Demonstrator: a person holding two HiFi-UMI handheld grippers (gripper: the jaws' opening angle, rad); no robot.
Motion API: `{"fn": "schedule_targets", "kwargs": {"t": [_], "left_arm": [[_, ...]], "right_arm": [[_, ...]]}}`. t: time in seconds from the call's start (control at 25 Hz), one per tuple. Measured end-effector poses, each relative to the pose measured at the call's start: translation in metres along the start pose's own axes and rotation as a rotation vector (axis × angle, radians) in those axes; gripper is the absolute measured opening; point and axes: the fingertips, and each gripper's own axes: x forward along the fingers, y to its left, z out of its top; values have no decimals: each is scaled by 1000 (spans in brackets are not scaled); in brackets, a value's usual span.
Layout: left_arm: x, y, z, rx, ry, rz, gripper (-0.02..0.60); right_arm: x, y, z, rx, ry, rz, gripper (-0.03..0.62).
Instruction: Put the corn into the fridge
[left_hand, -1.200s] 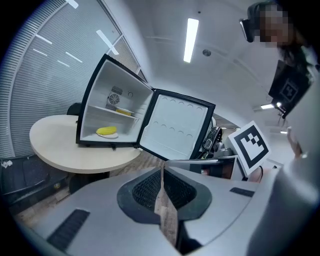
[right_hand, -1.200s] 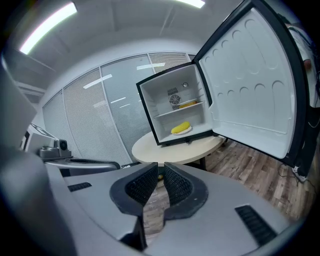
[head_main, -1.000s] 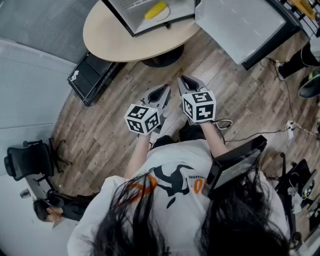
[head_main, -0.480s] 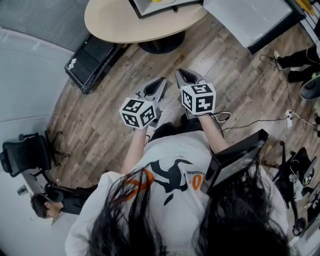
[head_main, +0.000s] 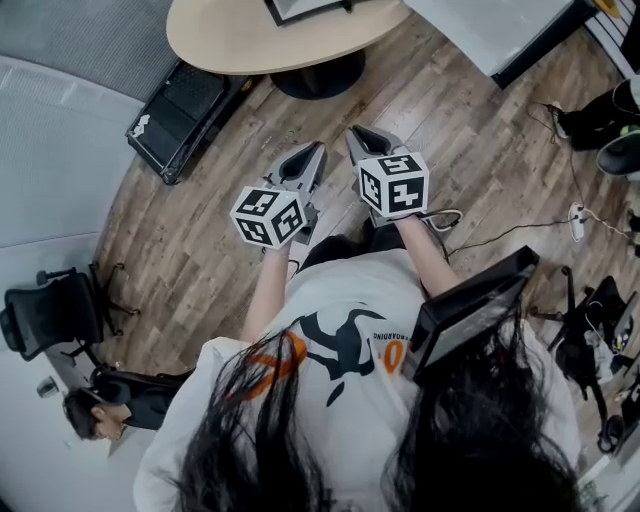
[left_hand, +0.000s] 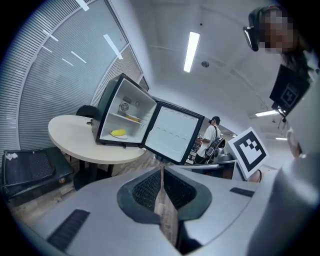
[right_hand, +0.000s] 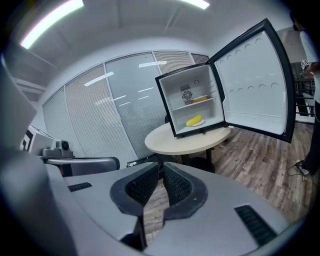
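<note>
Tools: two, the left tool (head_main: 318, 150) and the right tool (head_main: 356, 134)
Marker cubes (head_main: 268, 215): two, one on each tool
Fridge (right_hand: 197, 107): one
Corn (right_hand: 194, 121): one cob
Counter (head_main: 230, 40): one, round
Black case (head_main: 180, 105) on the floor: one
Office chair (head_main: 50, 315): one
Standing person (left_hand: 212, 134) beyond the fridge: one

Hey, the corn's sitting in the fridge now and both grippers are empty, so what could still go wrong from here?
1. The fridge door stands wide open with the corn on its plate inside. If the door is left like that, the fridge will probably warm up.
2. A cable and a black case lie on the floor. A careless step could catch on either.
</note>
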Motion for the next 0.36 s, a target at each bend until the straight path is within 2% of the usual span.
{"fn": "schedule_targets", "kwargs": {"t": [0.36], "left_arm": [[0, -5, 0, -24, -18, 3, 25]], "right_arm": [[-7, -4, -2, -10, 6, 0, 44]]}}
